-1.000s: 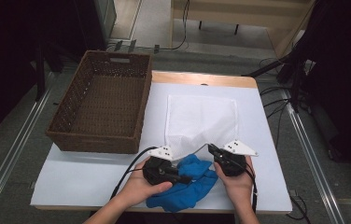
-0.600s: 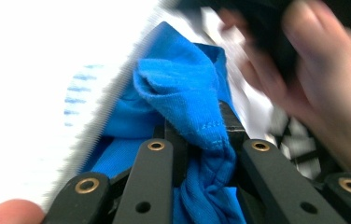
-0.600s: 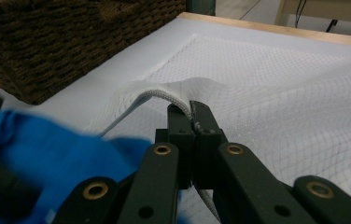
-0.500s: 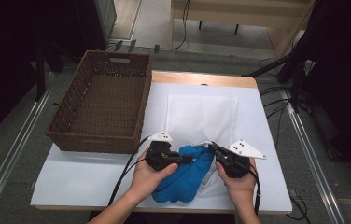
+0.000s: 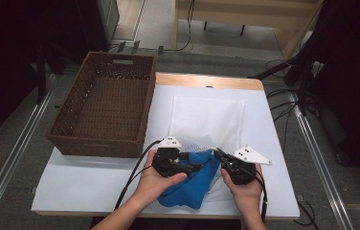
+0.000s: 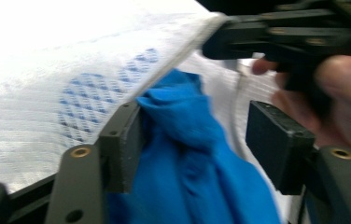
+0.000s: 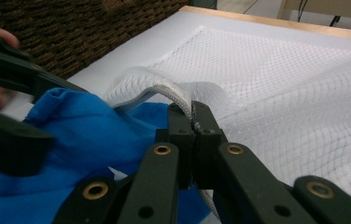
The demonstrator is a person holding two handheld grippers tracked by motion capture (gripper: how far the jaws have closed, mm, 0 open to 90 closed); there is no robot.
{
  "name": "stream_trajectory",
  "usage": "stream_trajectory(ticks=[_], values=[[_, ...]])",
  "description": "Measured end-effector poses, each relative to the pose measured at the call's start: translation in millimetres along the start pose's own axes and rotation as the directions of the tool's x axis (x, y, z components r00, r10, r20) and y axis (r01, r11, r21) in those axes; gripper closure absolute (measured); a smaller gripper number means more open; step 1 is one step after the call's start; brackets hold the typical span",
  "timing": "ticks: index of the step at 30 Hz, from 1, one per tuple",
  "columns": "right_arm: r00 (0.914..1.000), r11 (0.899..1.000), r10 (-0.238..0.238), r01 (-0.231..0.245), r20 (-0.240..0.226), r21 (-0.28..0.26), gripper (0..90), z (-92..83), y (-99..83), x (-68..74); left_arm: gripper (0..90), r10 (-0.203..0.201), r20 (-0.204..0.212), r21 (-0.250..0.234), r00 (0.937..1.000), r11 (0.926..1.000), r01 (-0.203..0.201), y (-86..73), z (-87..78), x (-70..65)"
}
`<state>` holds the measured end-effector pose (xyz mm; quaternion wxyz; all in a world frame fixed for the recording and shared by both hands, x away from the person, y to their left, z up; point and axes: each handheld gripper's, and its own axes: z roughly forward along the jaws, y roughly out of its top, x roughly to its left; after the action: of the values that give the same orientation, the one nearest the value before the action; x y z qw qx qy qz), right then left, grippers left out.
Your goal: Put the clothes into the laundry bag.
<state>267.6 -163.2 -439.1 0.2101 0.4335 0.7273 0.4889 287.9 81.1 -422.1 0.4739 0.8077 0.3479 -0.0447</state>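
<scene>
A white mesh bag (image 5: 207, 120) lies flat on the white table, its mouth toward me. My right gripper (image 7: 193, 112) is shut on the corded rim (image 7: 164, 91) of that mouth and holds it lifted. A crumpled blue cloth (image 5: 192, 184) lies at the mouth, its front end just under the raised rim. My left gripper (image 6: 194, 144) is open, with the blue cloth (image 6: 187, 154) bunched between its jaws and resting against the left one. In the high view the left gripper (image 5: 198, 167) points right toward the right gripper (image 5: 216, 152), with the cloth between them.
A brown wicker basket (image 5: 106, 110) stands on the table's left half, close to the left hand. The table's wooden far edge (image 5: 207, 80) lies beyond the bag. Black cables trail from both grippers toward me.
Both grippers have moved up the table toward the bag. The blue cloth has gone with them, and its front end now sits under the lifted rim.
</scene>
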Motion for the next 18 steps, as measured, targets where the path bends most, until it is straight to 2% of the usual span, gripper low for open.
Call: stream_trajectory(ticks=[1,2,3,5,6,7,8,10,12,13,14,15,16,17,18], values=[[1.0000,1.000,0.000,0.000,0.000,0.000,90.0,0.3,-0.4,-0.4,32.0,0.000,0.000,0.000,1.0000,1.0000,0.000,0.0,0.0,0.0],[1.0000,1.000,0.000,0.000,0.000,0.001,89.9,0.6,-0.6,-0.5,28.5,0.014,0.017,0.033,0.9998,0.9993,-0.015,-0.7,-0.6,-3.7],[1.0000,1.000,0.000,0.000,-0.001,0.003,89.9,0.9,-0.7,-0.3,27.6,0.014,0.017,0.033,0.9998,0.9993,-0.015,-0.7,-0.6,-3.7],[1.0000,1.000,-0.009,0.009,0.000,0.005,90.0,1.1,-0.6,0.9,25.5,0.071,-0.033,0.094,0.9969,0.9933,-0.067,-5.1,4.4,-8.0],[0.9999,1.000,-0.012,0.012,-0.001,0.006,90.0,0.8,-0.6,1.8,26.0,0.104,-0.079,0.162,0.9914,0.9827,-0.090,-11.6,12.4,-9.1],[0.9999,1.000,-0.014,0.015,-0.001,0.006,90.0,0.6,-0.6,2.6,27.6,0.104,-0.079,0.162,0.9914,0.9827,-0.090,-11.6,12.4,-9.1],[0.9998,1.000,-0.017,0.017,-0.002,0.005,90.0,0.5,-0.8,3.6,31.3,0.101,-0.102,0.192,0.9896,0.9782,-0.080,-14.7,16.4,-8.5],[0.9998,1.000,-0.020,0.020,-0.005,0.006,90.0,0.5,-1.3,5.4,44.3,0.092,-0.139,0.224,0.9861,0.9727,-0.059,-20.7,22.7,-6.9],[0.9997,1.000,-0.022,0.022,-0.010,0.009,90.0,0.8,-2.2,7.6,59.9,0.087,-0.130,0.232,0.9876,0.9712,-0.055,-20.6,23.1,-6.1],[0.9995,1.000,-0.028,0.028,-0.011,0.012,90.0,1.0,-2.5,8.5,66.5,0.052,-0.103,0.232,0.9933,0.9724,-0.027,-17.0,20.3,-4.2],[0.9995,1.000,-0.028,0.028,-0.011,0.012,90.0,1.0,-2.5,8.5,72.2,0.052,-0.103,0.232,0.9933,0.9724,-0.027,-17.0,20.3,-4.2],[0.9994,0.999,-0.030,0.030,-0.018,0.011,90.0,1.5,-2.6,10.1,74.8,0.022,-0.082,0.197,0.9964,0.9804,-0.006,-11.9,15.0,-3.5],[0.9994,0.999,-0.030,0.030,-0.018,0.011,90.0,1.5,-2.6,10.1,75.7,0.022,-0.082,0.197,0.9964,0.9804,-0.006,-11.9,15.0,-3.5],[0.9994,1.000,-0.027,0.028,-0.021,0.009,90.0,1.3,-2.3,11.0,75.7,0.007,-0.069,0.175,0.9976,0.9845,0.005,-9.2,12.1,-3.4],[0.9994,1.000,-0.026,0.026,-0.023,-0.005,90.0,0.0,-1.2,13.1,76.2,-0.027,-0.043,0.123,0.9987,0.9919,0.033,-3.4,6.6,-3.9]])
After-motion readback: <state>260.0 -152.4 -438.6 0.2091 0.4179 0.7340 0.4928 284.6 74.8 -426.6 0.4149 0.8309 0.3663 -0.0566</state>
